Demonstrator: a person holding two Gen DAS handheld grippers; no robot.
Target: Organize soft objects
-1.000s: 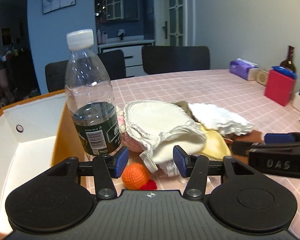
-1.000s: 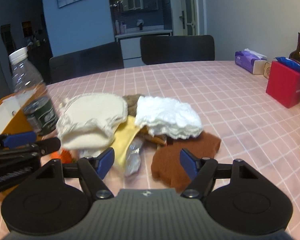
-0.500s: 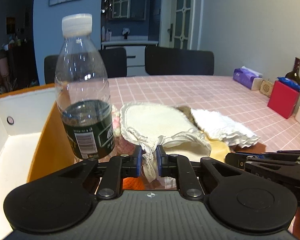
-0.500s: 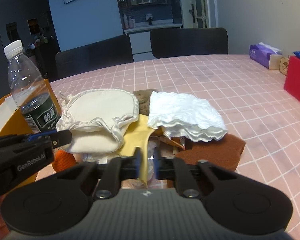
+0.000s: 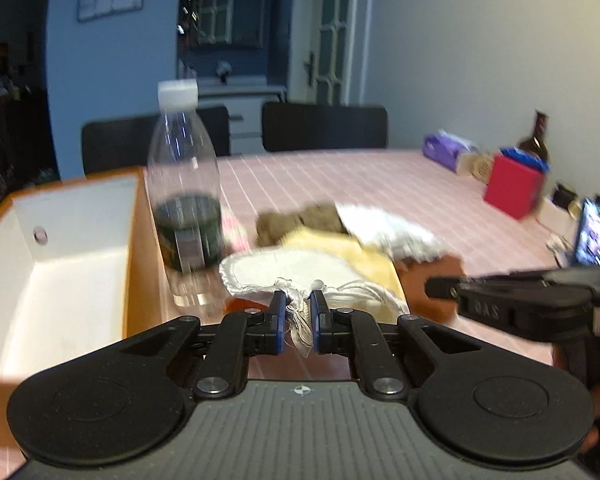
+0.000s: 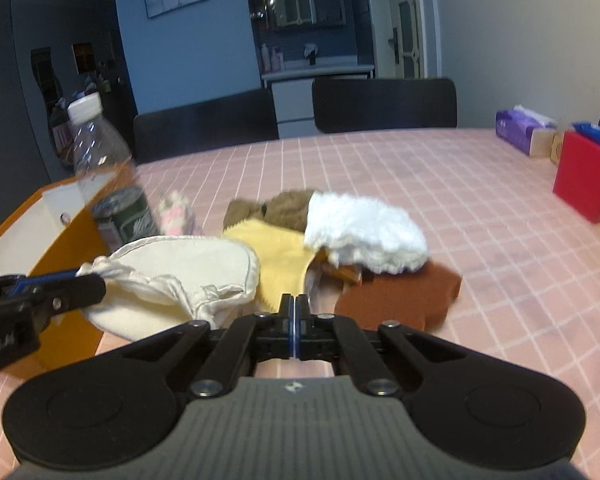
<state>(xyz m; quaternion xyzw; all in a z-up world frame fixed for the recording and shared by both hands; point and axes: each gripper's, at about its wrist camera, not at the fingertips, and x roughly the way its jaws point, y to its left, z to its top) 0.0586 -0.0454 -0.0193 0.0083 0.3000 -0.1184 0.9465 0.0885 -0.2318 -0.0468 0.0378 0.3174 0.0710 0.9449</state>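
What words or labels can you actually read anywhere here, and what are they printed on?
"DAS": pale letters on the side of the right tongs, seen from the left camera; the first letter is uncertain.
Lettering on the side of the left tongs: cut off and blurred, unreadable.
Bottle label: print blurred, unreadable.
Phone screen: too small to read.

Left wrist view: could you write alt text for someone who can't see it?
The left gripper is shut on the gathered edge of a cream cloth pouch, with a water bottle and an open orange box to its left. Behind lie a yellow cloth, brown and white soft items on a pink checked table.
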